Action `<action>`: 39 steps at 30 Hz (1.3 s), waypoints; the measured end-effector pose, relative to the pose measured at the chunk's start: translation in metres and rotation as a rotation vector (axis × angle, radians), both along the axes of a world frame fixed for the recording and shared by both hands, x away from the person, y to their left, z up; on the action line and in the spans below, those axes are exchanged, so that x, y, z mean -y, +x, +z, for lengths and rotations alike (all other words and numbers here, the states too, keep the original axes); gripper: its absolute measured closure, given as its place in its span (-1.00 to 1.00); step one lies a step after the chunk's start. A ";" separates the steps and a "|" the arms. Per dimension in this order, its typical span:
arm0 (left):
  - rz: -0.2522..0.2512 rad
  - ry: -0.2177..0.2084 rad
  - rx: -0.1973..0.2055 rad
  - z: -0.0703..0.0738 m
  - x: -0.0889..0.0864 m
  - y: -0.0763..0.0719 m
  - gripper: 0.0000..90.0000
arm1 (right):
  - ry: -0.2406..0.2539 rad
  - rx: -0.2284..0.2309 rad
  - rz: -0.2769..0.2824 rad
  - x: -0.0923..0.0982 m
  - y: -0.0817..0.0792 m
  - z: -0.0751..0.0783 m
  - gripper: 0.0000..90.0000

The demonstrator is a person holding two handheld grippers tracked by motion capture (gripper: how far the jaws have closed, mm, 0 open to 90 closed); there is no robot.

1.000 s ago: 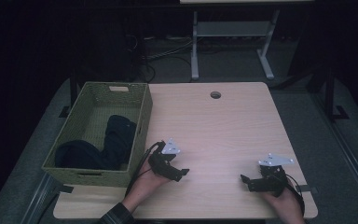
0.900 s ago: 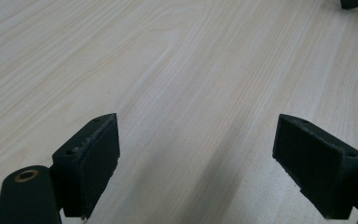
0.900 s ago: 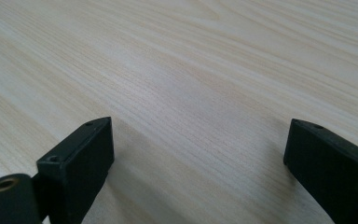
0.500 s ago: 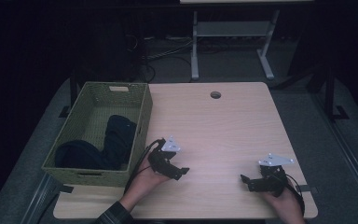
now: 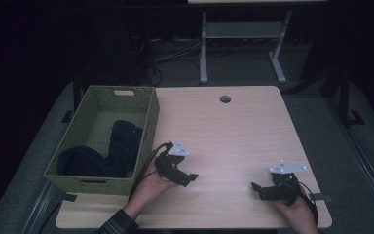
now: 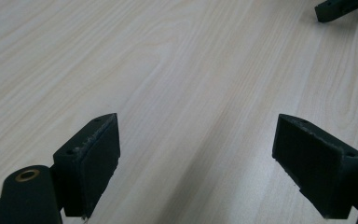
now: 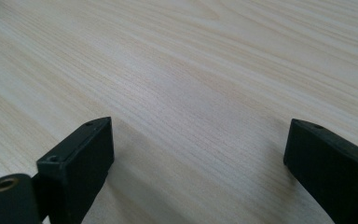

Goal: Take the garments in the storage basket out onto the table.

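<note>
A person's left hand holds my left gripper (image 5: 190, 178) low over the light wooden table (image 5: 233, 136), just right of a woven basket (image 5: 148, 127). In the left gripper view its jaws (image 6: 196, 154) stand wide apart over bare wood, and the tip of the other gripper (image 6: 335, 9) shows at the top right. My right gripper (image 5: 256, 189) rests near the front right edge in the person's right hand, pointing left. Its jaws (image 7: 200, 158) are also spread wide with nothing between them.
The green woven basket holds a dark cloth (image 5: 112, 151) and sits on the table's left side. A round cable hole (image 5: 225, 99) lies near the far edge. Beyond the table stands a white desk frame (image 5: 243, 34) on a dark floor.
The left gripper has edged slightly away from the person. The right gripper has stayed where it was.
</note>
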State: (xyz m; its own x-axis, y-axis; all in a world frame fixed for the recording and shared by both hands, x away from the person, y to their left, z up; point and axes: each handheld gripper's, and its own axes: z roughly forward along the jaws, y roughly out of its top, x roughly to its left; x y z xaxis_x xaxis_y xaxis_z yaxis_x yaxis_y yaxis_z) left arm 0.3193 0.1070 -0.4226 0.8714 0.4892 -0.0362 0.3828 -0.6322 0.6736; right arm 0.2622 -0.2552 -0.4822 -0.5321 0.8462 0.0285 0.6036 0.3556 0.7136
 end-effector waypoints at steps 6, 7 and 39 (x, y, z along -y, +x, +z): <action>0.001 -0.011 0.003 0.008 -0.001 0.004 -0.67 | -0.001 0.000 0.002 0.000 0.000 0.000 -0.82; -0.001 -0.009 0.002 0.009 -0.001 0.004 -0.68 | 0.000 0.000 0.002 0.000 0.000 0.000 -0.82; -0.025 -0.034 -0.012 0.039 -0.004 0.015 -0.67 | -0.001 0.002 0.001 0.000 0.000 0.000 -0.82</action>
State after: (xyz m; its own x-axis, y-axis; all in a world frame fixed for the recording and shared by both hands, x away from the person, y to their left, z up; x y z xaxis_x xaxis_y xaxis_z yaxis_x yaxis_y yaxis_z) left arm 0.3340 0.1109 -0.3835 0.8827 0.4656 -0.0629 0.3754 -0.6182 0.6906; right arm 0.2623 -0.2553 -0.4822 -0.5330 0.8457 0.0267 0.6017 0.3566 0.7147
